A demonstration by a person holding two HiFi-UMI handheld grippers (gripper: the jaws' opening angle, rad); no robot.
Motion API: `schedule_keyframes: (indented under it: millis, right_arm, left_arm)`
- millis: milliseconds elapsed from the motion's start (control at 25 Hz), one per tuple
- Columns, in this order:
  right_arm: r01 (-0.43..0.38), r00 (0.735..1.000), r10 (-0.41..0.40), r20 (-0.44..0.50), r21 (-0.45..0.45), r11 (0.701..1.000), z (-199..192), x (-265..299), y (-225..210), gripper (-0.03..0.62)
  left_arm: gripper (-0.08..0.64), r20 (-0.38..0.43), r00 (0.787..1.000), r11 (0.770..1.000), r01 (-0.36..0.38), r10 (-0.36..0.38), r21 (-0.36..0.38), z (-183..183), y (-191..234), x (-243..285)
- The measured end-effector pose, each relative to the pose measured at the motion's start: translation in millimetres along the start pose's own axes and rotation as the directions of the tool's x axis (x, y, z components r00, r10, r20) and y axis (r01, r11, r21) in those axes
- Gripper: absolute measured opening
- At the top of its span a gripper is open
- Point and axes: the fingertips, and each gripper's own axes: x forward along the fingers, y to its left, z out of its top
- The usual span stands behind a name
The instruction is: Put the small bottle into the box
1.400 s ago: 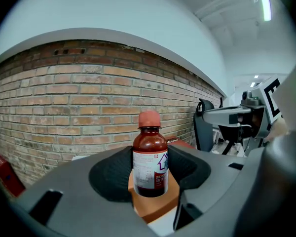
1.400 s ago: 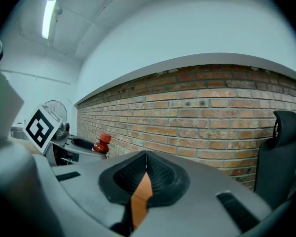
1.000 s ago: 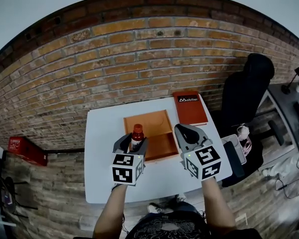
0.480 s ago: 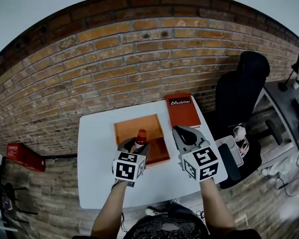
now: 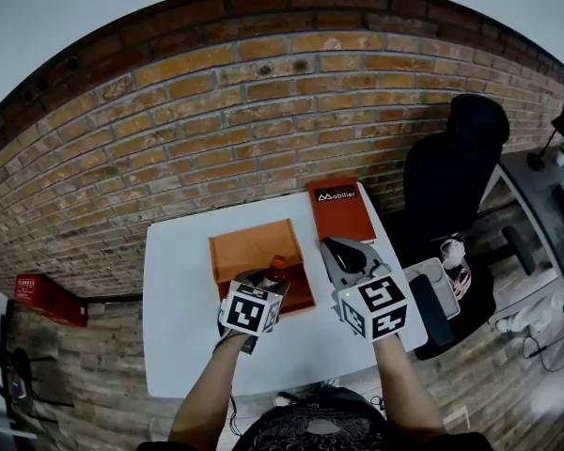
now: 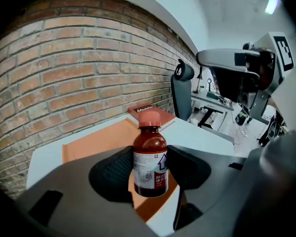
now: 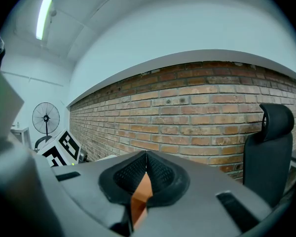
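Note:
A small brown bottle (image 6: 149, 157) with a red cap and a white label stands upright between the jaws of my left gripper (image 6: 147, 171), which is shut on it. In the head view the bottle (image 5: 274, 272) hangs over the near part of the open orange box (image 5: 251, 244) on the white table (image 5: 179, 346), held by the left gripper (image 5: 268, 285). My right gripper (image 5: 342, 255) hovers to the right of the box with its jaws closed and nothing between them; in its own view the right gripper (image 7: 146, 174) shows the pads touching.
A red-brown lid or book (image 5: 341, 209) with white lettering lies at the table's far right corner. A black office chair (image 5: 451, 177) stands to the right, a grey case (image 5: 434, 294) beside the table. A brick wall (image 5: 216, 130) runs behind the table.
My left gripper has carried the bottle forward and to the right, lower over the box's near part. The right gripper has hardly moved.

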Motion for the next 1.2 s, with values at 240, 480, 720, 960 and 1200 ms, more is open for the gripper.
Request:
schedule_keyframes:
  millis: [240,480,720,960,1200]
  right_arm:
    - [-0.005,1.0,0.005,-0.001,0.004,1.0,-1.8,0.3,-6.0,0.02]
    - [0.0,1.0,0.0,-0.004,0.013,1.0,-4.8,-0.3,-17.9,0.02]
    - [0.006,1.0,-0.006,-0.014,0.016,1.0,-9.7,-0.1,-27.1,0.02]
    - [0.004,1.0,-0.004,-0.022,0.023,1.0,-13.4,1.4,-33.8,0.02]
    - [-0.007,0.999,0.008,-0.031,0.023,1.0,-16.4,4.1,-33.5,0.02]
  left_arm:
    - [0.232,-0.107,0.993,0.999,0.048,-0.047,0.002,-20.2,-6.7,25.5]
    - [0.23,-0.193,0.978,0.996,0.083,-0.084,-0.015,-30.0,-12.8,45.9]
    - [0.232,-0.286,0.952,0.994,0.1,-0.106,-0.034,-44.2,-12.8,63.4]
    - [0.232,-0.375,0.915,0.988,0.14,-0.152,-0.059,-59.6,-19.6,77.9]
    - [0.232,-0.447,0.879,0.986,0.141,-0.165,-0.088,-73.2,-16.1,89.0]
